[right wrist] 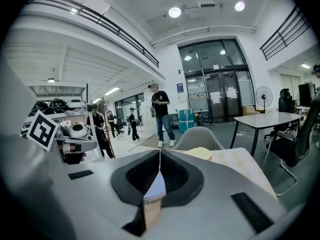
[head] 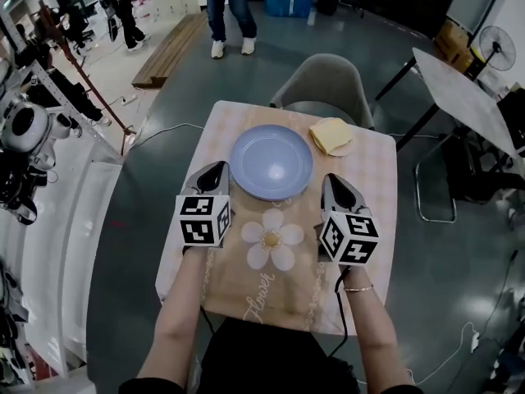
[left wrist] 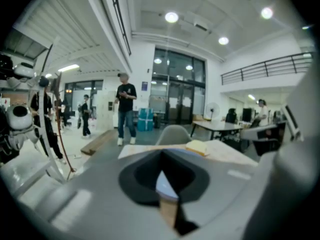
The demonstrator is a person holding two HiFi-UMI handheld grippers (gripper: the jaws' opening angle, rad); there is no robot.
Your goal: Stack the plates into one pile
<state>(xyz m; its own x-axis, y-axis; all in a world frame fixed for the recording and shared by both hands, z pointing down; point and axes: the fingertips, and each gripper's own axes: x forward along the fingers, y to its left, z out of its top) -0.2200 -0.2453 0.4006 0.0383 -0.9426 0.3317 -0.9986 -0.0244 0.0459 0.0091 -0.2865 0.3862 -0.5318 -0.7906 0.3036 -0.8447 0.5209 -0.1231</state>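
Observation:
A round blue plate (head: 271, 162) lies on the table (head: 369, 187), on the far end of a brown flower mat (head: 271, 269). A smaller pale yellow plate (head: 330, 135) sits at the far right corner, apart from the blue one; it also shows in the left gripper view (left wrist: 197, 147) and in the right gripper view (right wrist: 200, 153). My left gripper (head: 219, 169) hangs by the blue plate's near left rim, and my right gripper (head: 330, 180) hangs by its near right rim. Both are shut with nothing between the jaws (left wrist: 162, 156) (right wrist: 160, 153). A sliver of blue plate (right wrist: 156, 186) shows past the closed jaws.
A grey chair (head: 321, 84) stands behind the table's far edge. A person (head: 228, 11) stands further back on the floor. Another table (head: 463, 93) and an office chair (head: 459, 179) stand to the right. Racks with equipment (head: 33, 130) line the left side.

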